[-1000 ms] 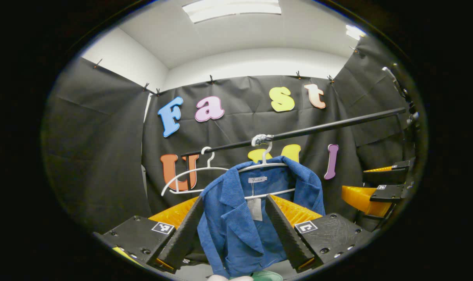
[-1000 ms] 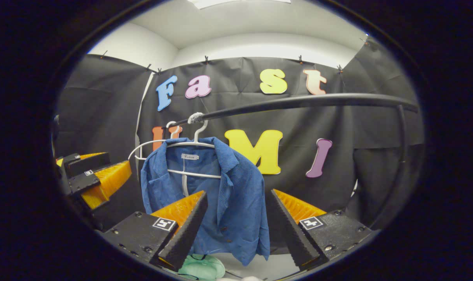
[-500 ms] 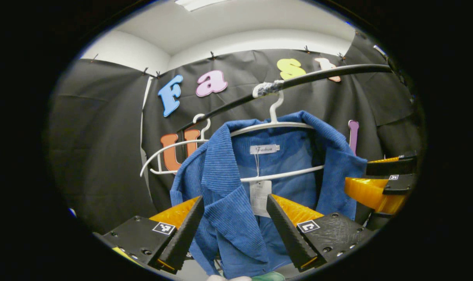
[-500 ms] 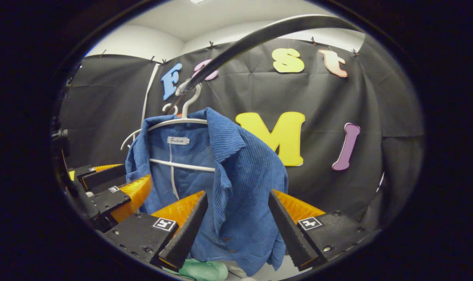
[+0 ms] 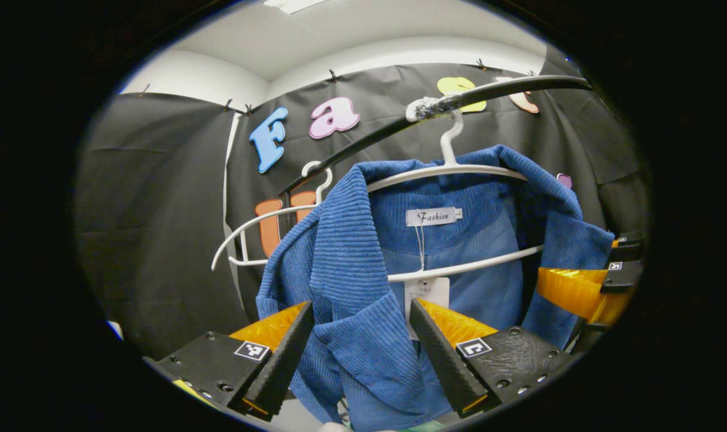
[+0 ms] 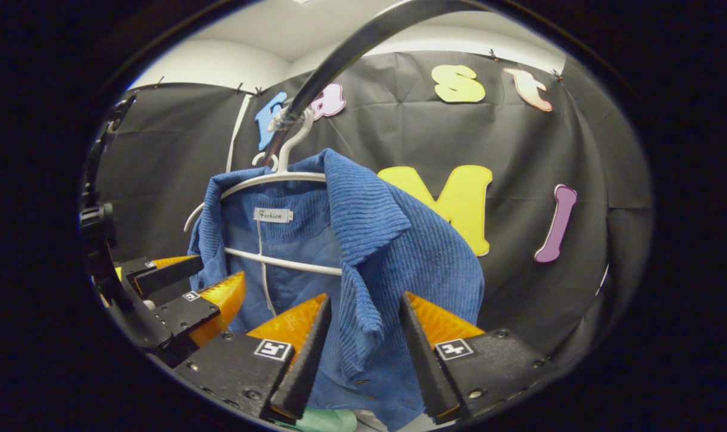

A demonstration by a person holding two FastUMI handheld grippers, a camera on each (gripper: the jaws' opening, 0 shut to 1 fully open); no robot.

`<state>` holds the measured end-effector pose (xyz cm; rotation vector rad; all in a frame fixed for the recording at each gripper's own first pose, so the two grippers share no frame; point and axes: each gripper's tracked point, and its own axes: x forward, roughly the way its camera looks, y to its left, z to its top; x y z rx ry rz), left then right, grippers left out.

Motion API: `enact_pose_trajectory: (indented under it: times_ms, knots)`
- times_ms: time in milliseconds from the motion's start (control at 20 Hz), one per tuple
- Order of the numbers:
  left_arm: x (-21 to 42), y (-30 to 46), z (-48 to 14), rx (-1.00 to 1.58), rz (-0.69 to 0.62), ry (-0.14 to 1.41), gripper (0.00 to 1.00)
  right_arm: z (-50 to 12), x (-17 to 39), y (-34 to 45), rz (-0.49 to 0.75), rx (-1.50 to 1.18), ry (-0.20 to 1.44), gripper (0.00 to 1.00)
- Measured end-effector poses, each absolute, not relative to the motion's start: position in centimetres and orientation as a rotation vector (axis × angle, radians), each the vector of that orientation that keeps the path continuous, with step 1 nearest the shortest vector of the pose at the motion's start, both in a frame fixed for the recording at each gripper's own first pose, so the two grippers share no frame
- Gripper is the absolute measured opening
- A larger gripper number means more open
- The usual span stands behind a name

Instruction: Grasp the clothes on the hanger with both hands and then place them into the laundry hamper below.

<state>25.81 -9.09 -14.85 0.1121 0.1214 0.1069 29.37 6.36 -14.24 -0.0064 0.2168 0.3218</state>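
A blue corduroy jacket [image 5: 351,240] hangs open on a white hanger [image 5: 453,171] from a black rail [image 5: 507,90]. My left gripper [image 5: 360,306] is open, its fingers standing either side of the jacket's left front panel below the collar. In the right gripper view the same jacket [image 6: 411,252] hangs from its hanger [image 6: 279,178]. My right gripper [image 6: 363,297] is open with a narrowed gap, and the jacket's other front edge lies between its fingers. Each gripper also sees the other one beside the jacket: the right gripper [image 5: 579,288] and the left gripper [image 6: 183,294].
An empty white hanger [image 5: 261,240] hangs on the rail behind the jacket. The rail [image 6: 351,48] passes close overhead in the right gripper view. A pale green thing [image 6: 327,420] lies below the jacket's hem. Black cloth walls close in behind and at both sides.
Both grippers have moved in and up towards the jacket, which now looks much larger. The right gripper's fingers have drawn closer together around the front edge.
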Motion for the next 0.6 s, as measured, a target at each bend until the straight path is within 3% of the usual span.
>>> enact_pose_trajectory:
  times_ms: [50, 100, 150, 200, 250, 300, 400, 450, 500, 550, 600]
  knots:
    - [25.9, -8.9, -14.9, 0.116, 0.116, 0.122, 0.97, -14.4, 29.5, 6.7, 0.329, 0.007, 0.226, 0.67]
    - [26.0, -8.7, -14.9, 0.115, 0.119, 0.124, 0.84, -14.5, 29.6, 6.9, 0.334, 0.019, 0.235, 0.58]
    - [26.2, -8.7, -15.1, 0.108, 0.115, 0.133, 0.79, -14.8, 29.8, 7.0, 0.34, 0.032, 0.243, 0.52]
    - [26.5, -9.0, -15.4, 0.097, 0.099, 0.147, 0.76, -14.9, 29.9, 7.0, 0.344, 0.045, 0.252, 0.39]
    - [26.7, -9.5, -15.7, 0.085, 0.072, 0.16, 0.76, -15.2, 30.1, 7.0, 0.343, 0.057, 0.263, 0.34]
    - [26.9, -9.9, -16.0, 0.073, 0.042, 0.178, 0.65, -15.4, 30.2, 6.9, 0.342, 0.068, 0.274, 0.24]
    - [27.0, -9.7, -15.7, 0.067, 0.03, 0.184, 0.47, -15.5, 30.0, 6.8, 0.353, 0.085, 0.286, 0.14]
    - [27.1, -9.1, -15.7, 0.078, 0.044, 0.182, 0.43, -15.6, 30.1, 6.9, 0.36, 0.085, 0.287, 0.12]
    - [27.0, -8.7, -15.9, 0.085, 0.055, 0.189, 0.18, -15.6, 30.2, 6.9, 0.366, 0.08, 0.286, 0.09]
    - [27.0, -8.7, -16.1, 0.084, 0.048, 0.193, 0.12, -15.6, 30.1, 7.0, 0.374, 0.076, 0.283, 0.08]
    - [27.0, -8.9, -16.2, 0.08, 0.035, 0.195, 0.16, -15.6, 30.2, 6.8, 0.376, 0.073, 0.281, 0.07]
